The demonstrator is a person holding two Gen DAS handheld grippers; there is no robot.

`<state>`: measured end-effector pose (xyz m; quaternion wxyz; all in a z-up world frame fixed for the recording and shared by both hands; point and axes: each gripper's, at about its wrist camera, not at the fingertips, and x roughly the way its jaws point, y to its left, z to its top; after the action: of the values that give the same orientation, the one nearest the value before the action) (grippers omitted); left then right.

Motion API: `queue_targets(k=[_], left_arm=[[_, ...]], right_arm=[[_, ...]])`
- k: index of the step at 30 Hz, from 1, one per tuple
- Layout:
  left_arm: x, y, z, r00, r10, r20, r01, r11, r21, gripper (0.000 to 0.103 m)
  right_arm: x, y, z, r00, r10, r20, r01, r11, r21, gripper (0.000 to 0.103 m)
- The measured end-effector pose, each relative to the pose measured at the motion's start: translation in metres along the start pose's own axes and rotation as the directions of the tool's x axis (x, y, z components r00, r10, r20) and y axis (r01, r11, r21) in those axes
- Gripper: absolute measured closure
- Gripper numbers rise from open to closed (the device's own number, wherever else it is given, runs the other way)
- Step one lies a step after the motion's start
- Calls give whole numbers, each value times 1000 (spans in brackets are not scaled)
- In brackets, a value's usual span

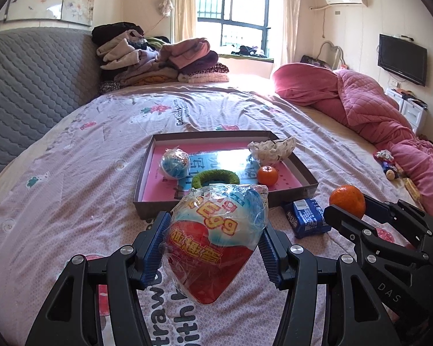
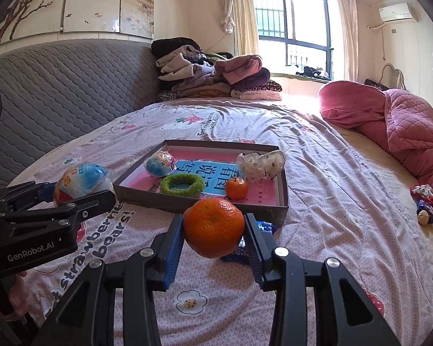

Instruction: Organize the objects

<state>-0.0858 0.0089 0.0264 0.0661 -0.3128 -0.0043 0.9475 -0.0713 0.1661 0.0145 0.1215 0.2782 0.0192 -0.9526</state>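
A large toy egg [image 1: 216,242], wrapped in clear crinkled plastic and printed in red, blue and yellow, is clamped between the blue ribbed pads of the left gripper [image 1: 215,248], whose jaws are closed against its two sides; the egg is held clear of the bed [image 1: 80,178], just in front of the near wall of a shallow cardboard box [image 1: 300,170]. An orange mandarin [image 2: 213,227] is gripped in the same way by the right gripper [image 2: 213,238], its jaws pressed on either side of the fruit, which is held above the bedsheet near the box's front edge. Inside the box a smaller wrapped egg [image 1: 174,163] is seen at the left, a green fuzzy ring [image 1: 216,177] near the front wall, a second mandarin [image 1: 268,175] to the right of the ring, and a crumpled white bag with dark dots [image 1: 271,148] in the far right corner. A blue packet [image 1: 307,217] lies on the sheet just outside the box's right front corner. A pile of folded clothes [image 1: 158,60] is stacked at the far end of the bed, and a pink quilt [image 1: 369,106] is bunched along its right side.
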Motion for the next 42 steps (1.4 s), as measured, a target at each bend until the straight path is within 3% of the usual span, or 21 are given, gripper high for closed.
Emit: queue_targets(k=[28, 42], left_arm=[[-9, 7, 56, 995, 59, 76, -60, 998, 7, 43], [15, 13, 94, 993, 75, 91, -75, 997, -7, 43]], right_arm=[[-8, 4, 74, 990, 20, 139, -13, 998, -53, 62], [10, -7, 103, 987, 7, 163, 5, 997, -72, 62]])
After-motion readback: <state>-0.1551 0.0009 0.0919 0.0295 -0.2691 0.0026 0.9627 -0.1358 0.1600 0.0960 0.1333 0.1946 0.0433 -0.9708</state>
